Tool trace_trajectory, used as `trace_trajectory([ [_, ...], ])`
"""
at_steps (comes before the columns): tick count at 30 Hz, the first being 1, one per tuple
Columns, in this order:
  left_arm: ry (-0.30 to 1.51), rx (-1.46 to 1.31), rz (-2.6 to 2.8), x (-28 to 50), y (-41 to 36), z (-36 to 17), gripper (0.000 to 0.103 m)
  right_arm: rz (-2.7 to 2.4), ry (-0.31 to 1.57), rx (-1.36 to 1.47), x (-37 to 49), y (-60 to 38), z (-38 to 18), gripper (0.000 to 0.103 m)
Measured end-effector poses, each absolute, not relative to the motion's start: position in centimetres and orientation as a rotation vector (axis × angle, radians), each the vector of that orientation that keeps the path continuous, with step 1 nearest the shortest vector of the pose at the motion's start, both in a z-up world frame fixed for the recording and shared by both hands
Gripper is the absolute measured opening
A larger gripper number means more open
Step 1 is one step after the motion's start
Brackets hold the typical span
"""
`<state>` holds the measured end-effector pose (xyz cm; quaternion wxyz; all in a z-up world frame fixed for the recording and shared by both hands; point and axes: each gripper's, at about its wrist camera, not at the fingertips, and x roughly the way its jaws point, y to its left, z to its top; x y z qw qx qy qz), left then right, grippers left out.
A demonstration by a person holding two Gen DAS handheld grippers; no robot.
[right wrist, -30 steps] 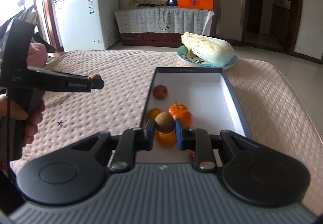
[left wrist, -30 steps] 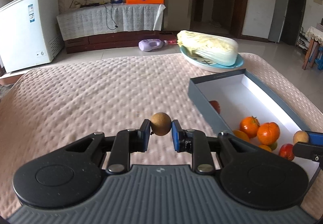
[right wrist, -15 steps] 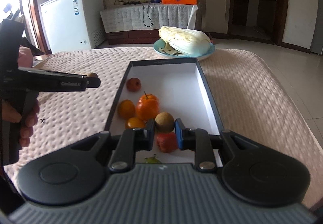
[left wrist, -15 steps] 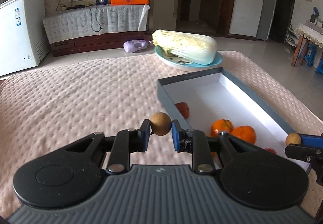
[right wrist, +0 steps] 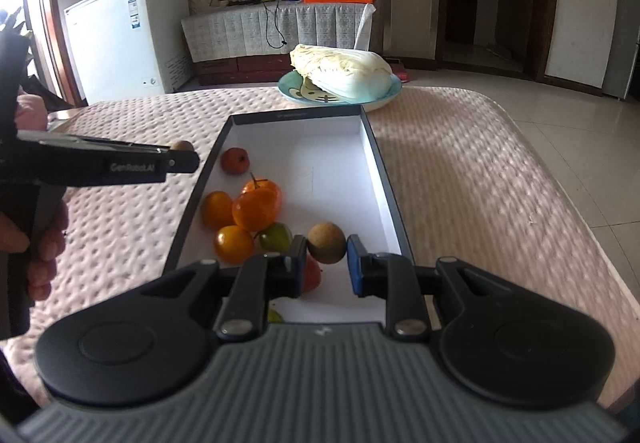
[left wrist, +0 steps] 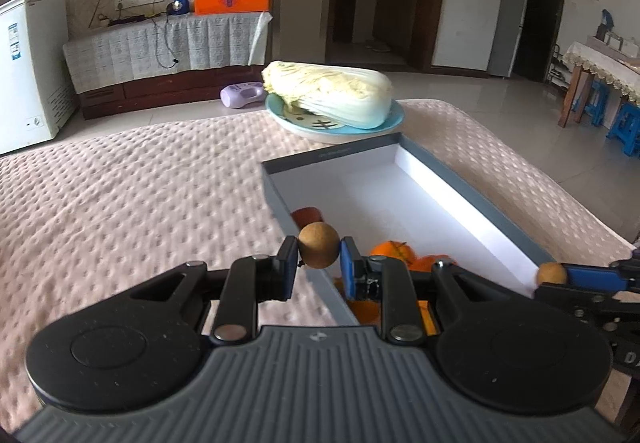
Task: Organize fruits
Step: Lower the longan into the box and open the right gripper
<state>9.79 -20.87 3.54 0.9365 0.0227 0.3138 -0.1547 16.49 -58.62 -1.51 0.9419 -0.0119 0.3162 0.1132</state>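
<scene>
Two claws, each pinching a small brown fruit by the box
Left wrist view: the left claw (left wrist: 319, 268) clamps a brown fruit (left wrist: 319, 250) above the grey box's (left wrist: 472, 192) near-left wall. Right wrist view: the right claw (right wrist: 327, 260) grips another brown fruit (right wrist: 326, 242) over the box's white floor, beside the oranges (right wrist: 256, 206)

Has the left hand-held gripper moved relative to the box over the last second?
Yes. The left hand-held gripper, shut on a small brown fruit, has moved toward the grey box; its fingertips now overlap the box's near-left wall instead of the quilt beside it.
</scene>
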Motion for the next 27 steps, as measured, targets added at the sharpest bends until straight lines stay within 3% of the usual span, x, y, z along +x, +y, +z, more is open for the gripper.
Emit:
trace_trajectory([
  [27,0.638,0.063,-0.371,11.5,-24.2,2.2,0.027,0.212,0.664,-0.016,20.5,-57.9,-2.8,0.025],
])
